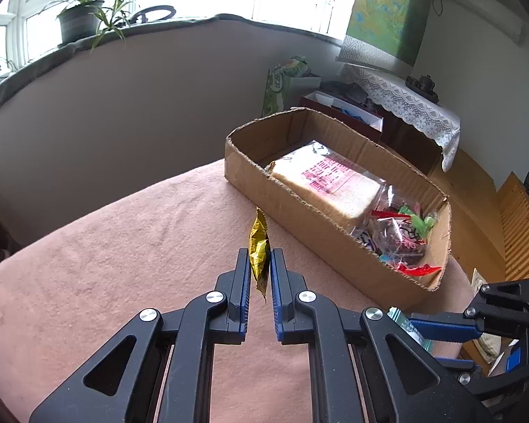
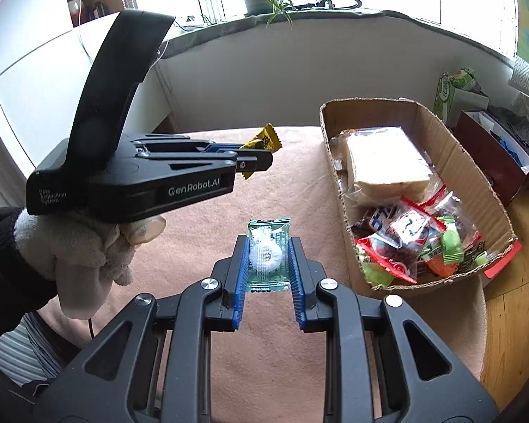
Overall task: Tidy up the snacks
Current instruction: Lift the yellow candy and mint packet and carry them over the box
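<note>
My left gripper [image 1: 260, 255] is shut on a small gold snack wrapper [image 1: 258, 243], held edge-on above the pink cloth. From the right wrist view the same gold wrapper [image 2: 262, 139] pokes out of the left gripper [image 2: 261, 153], which a gloved hand [image 2: 84, 246] carries. My right gripper [image 2: 267, 243] is shut on a clear green packet with a white ring sweet [image 2: 267, 253] inside. An open cardboard box [image 1: 254, 179] [image 2: 472, 176] lies to the right, holding wrapped bread [image 1: 329, 185] [image 2: 384, 162] and several colourful snack packets [image 2: 416, 243].
A pink cloth [image 1: 123, 246] covers the table. Its right edge drops to a wooden floor [image 2: 511, 317]. Behind stand a grey wall, a windowsill with a potted plant [image 1: 81, 21], a green bag [image 1: 282, 84] and a low cabinet with a lace cover [image 1: 405, 102].
</note>
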Tool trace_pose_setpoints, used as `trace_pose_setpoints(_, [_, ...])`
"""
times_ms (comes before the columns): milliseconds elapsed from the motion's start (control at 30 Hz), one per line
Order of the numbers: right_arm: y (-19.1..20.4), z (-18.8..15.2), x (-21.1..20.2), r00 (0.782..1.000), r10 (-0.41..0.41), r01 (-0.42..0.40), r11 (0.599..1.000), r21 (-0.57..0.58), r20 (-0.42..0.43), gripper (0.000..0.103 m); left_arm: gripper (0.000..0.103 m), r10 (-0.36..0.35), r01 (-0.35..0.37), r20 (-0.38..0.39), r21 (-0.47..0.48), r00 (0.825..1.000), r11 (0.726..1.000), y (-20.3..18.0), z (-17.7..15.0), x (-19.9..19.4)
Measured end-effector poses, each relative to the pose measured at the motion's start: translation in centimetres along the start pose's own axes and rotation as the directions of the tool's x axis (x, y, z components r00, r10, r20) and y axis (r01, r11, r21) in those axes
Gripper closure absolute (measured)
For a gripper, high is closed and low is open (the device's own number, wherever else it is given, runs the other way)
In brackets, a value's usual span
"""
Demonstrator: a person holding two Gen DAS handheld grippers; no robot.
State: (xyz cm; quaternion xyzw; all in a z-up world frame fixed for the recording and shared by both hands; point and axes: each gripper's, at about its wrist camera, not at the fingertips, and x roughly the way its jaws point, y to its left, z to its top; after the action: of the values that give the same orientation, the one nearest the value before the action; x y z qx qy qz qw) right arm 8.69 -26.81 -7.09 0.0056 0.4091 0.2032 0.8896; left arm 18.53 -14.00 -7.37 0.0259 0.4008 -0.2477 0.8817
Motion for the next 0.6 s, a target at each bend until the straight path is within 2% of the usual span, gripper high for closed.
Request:
trace_pose_setpoints(267, [-3.6,2.8,-2.5,0.993,-0.088,0.086,0.996,0.024,0.079,0.08,0.094,-0.036,0.035,0.037,0.022,0.999,0.999,-2.4,2.0,-0.6])
trace_pose_setpoints(467, [-8.2,4.8,-3.2,0.985,-0.151,0.144,0.986,0.085,0.089,0.08,0.094,-0.073,0.071,0.036,0.048,0.997,0.996,-4.8,2.8,0.3])
trace_pose_setpoints(600, [-11.1,5.6,-2.6,0.984,-0.161,0.152,0.981,0.122,0.073,0.08,0.093,-0.088,0.087,0.026,0.056,0.996,0.995,-6.0,3.1,1.1])
